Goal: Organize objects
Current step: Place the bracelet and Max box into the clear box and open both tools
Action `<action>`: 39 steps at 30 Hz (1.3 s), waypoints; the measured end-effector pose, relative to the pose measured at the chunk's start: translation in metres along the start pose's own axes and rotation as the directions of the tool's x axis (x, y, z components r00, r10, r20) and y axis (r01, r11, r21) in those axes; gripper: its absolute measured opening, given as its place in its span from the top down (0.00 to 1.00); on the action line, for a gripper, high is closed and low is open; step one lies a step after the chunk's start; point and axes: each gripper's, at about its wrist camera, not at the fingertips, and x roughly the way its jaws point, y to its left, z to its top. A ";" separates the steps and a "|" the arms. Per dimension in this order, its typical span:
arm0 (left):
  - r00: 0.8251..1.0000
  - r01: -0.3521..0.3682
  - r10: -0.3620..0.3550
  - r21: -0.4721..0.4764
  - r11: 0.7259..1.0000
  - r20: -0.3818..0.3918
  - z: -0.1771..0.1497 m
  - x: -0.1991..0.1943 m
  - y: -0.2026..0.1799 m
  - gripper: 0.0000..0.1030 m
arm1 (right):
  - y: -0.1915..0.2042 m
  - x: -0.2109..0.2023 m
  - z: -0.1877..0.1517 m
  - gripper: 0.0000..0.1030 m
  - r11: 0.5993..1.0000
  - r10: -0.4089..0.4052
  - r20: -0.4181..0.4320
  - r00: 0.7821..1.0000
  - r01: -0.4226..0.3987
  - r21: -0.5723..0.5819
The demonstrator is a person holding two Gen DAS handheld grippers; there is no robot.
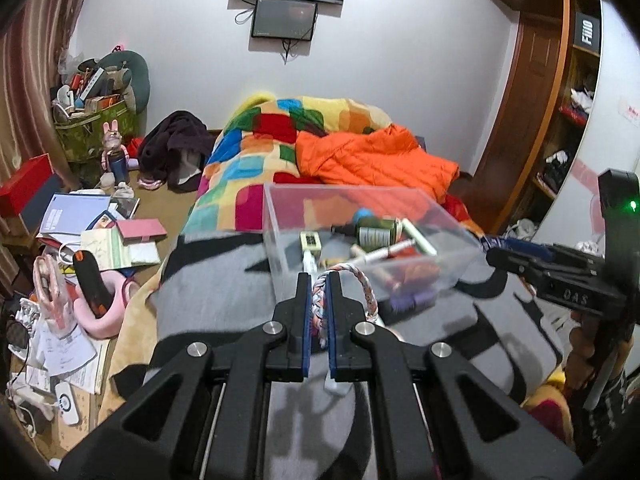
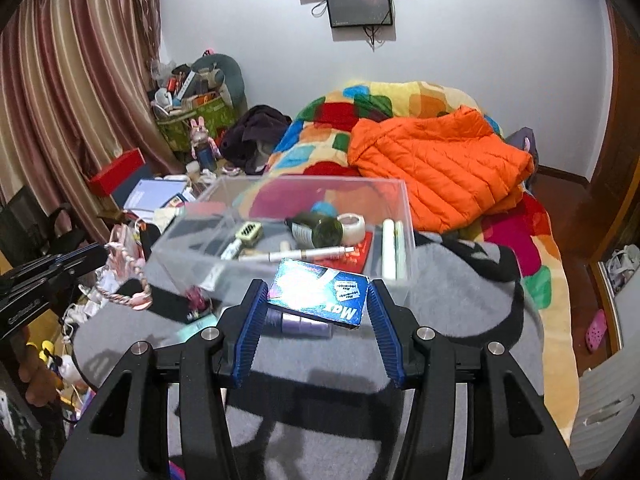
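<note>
With the left gripper [image 1: 319,304] pinching the braided rope loop [image 1: 352,280] and the right gripper [image 2: 318,312] clamping the blue card box [image 2: 320,294], carry each toward twelve o'clock, clear the near wall of the clear bin [image 2: 396,200], then let go.

White wall [image 2: 480,40] — striped curtains [image 2: 72,100], seemingly.

bottle [image 2: 316,229] in box [image 2: 402,216], jacket [image 2: 436,168] behind — on bed [image 2: 532,284]

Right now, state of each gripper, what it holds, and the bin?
left gripper: jaws shut on braided cord
braided cord: pinched, loop hanging free
right gripper: jaws shut on blue box
blue box: held, tilted, before bin
clear bin: open-topped, upright, holding items
</note>
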 end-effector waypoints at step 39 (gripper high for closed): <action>0.989 0.011 -0.014 -0.016 1.000 -0.146 0.022 0.076 -0.010 0.85 | 0.020 0.097 0.032 0.48 0.997 0.024 -0.182 0.983 -0.037 -0.068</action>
